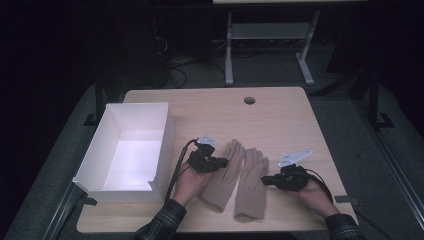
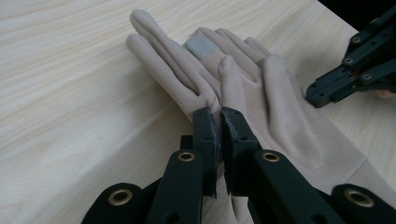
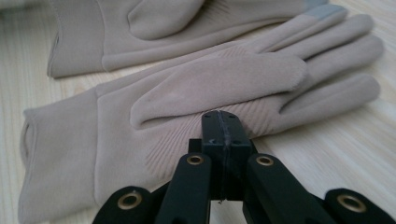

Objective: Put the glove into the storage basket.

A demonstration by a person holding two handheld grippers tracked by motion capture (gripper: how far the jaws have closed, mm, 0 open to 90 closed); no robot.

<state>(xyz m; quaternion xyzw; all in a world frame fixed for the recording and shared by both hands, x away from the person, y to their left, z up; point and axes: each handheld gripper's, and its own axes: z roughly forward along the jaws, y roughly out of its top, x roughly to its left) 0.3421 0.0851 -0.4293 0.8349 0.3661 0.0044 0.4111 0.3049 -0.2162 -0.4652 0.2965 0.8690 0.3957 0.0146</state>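
Two beige gloves are lying side by side, palms up and fingers pointing away, near the front of the wooden table [image 1: 280, 107]. The left glove [image 1: 225, 175] is being gripped by the left gripper [image 1: 224, 162]: in the left gripper view its jaws are closed almost fully, with a thin fold of fabric pinched between the pads at the glove's near edge, just below the fingers. The right gripper [image 1: 265, 179] is being held at the outer edge of the right glove [image 1: 251, 182]. In the right gripper view its jaws are pressed fully together, pad against pad, and no cloth is visibly caught between them; the tips are touching or just short of the ribbed palm below the thumb, and which cannot be told. An open white box [image 1: 167, 132] is standing just to the left of the left hand [image 1: 190, 182].

Judged from this, the work in hand is gathering the gloves, probably for the box. Several risks are being run. The left pinch is shallow, so the fold could be slipping out once the glove is lifted and its weight is hanging from it. The right jaws, being shut without fabric, would be sliding over the glove or pushing it against its neighbour and rucking both. If the left glove is being dragged rather than raised, the touching right glove could be pulled askew with it
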